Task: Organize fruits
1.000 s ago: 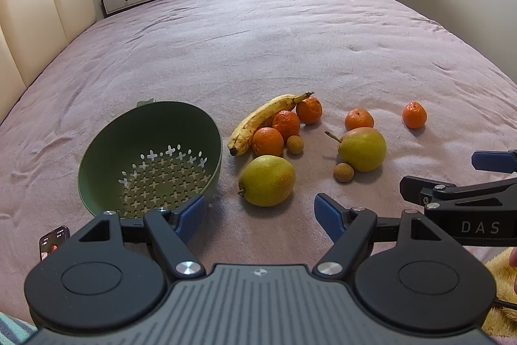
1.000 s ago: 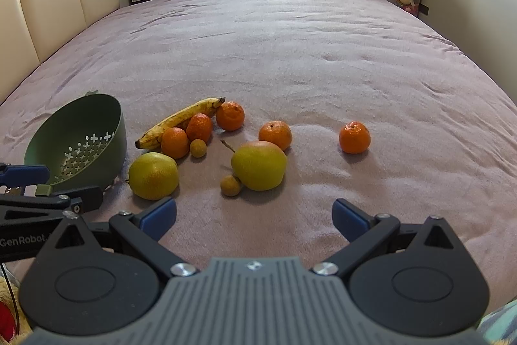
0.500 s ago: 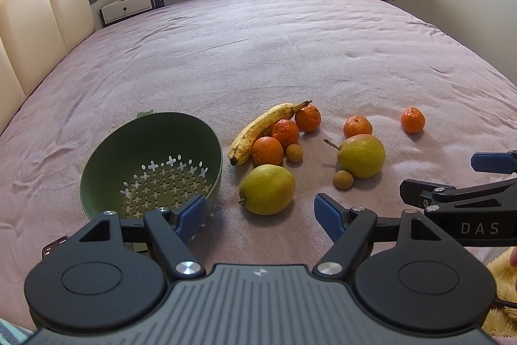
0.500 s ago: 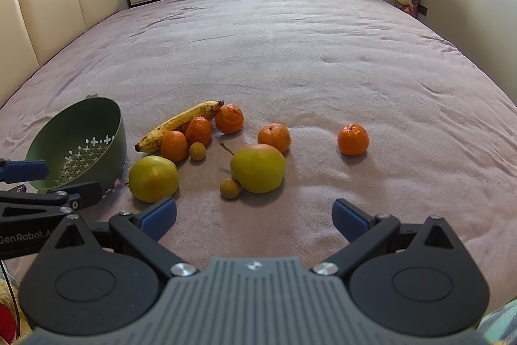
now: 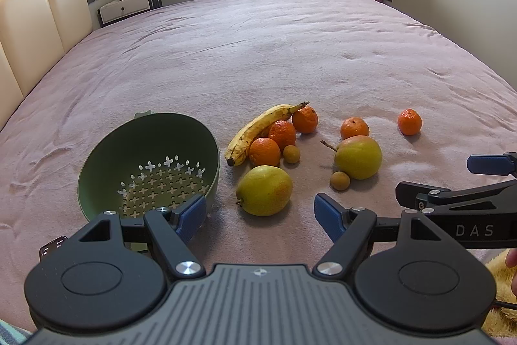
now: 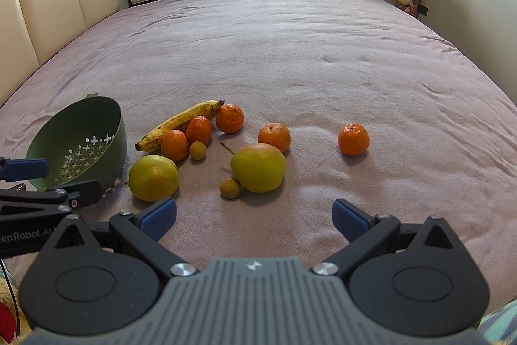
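- Both my grippers hang over the near edge of the bed: left gripper and right gripper each have blue pads spread wide, nothing between them.
- Soft, wrinkled mauve bedding carries everything.
- Matte green colander, a round bowl with cross-shaped holes, sits tilted just ahead of my left gripper's left pad.
- Spotted, curved banana touches a cluster of dimpled mandarins.
- Two smooth yellow-green pears: near pear straight ahead of my left gripper, far pear ahead of my right.
- Two small brown longans lie beside them.
- Only the left view shows a phone; only the right shows a red object.
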A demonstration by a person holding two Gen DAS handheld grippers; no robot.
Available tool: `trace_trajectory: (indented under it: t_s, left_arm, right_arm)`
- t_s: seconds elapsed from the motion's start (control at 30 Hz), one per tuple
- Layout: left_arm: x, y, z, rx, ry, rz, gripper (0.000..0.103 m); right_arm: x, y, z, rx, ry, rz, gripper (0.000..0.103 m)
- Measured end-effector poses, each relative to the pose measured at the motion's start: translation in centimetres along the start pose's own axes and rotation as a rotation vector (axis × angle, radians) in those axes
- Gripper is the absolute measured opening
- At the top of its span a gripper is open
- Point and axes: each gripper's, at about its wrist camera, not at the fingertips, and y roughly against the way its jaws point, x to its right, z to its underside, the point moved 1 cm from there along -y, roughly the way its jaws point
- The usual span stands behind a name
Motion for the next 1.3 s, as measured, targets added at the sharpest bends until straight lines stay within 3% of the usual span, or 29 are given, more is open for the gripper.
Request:
trace_trajectory:
  t_s: [0.37, 0.5, 0.67, 0.83, 1.03, 1.3]
  left_arm:
    - [0.0, -0.2, 0.1, -0.007, 0.006, 0.004, 0.089]
    - [-0.2, -0.6, 0.1, -0.016, 0.02, 0.016, 0.079]
    - [-0.4, -1.7, 0.0, -0.015, 0.034, 0.039, 0.071]
    - [0.7, -2.9, 0.0, 0.009, -0.048, 0.02, 0.069]
    - [2.0, -5.2, -0.2, 0.002, -0.18, -0.036, 0.072]
    - [3.3, -8.8, 0.5, -0.101, -0.34, -0.052, 0.072]
  right_arm:
    - [0.0, -0.1, 0.1, 0.002, 0.003, -0.002, 0.099]
    - [0.1, -0.6, 0.1, 0.014, 0.005, -0.017, 0.098]
    - [0.1, -1.7, 0.0, 0.008, 0.026, -0.02, 0.087]
    - [0.0, -2.8, -0.2, -0.023, 0.082, -0.04, 0.071]
    - [-0.2, -4.4, -1.4, -0.052, 0.27, -0.018, 0.071]
    - [0.4, -8.0, -3.3, -0.082, 0.404, -0.053, 0.071]
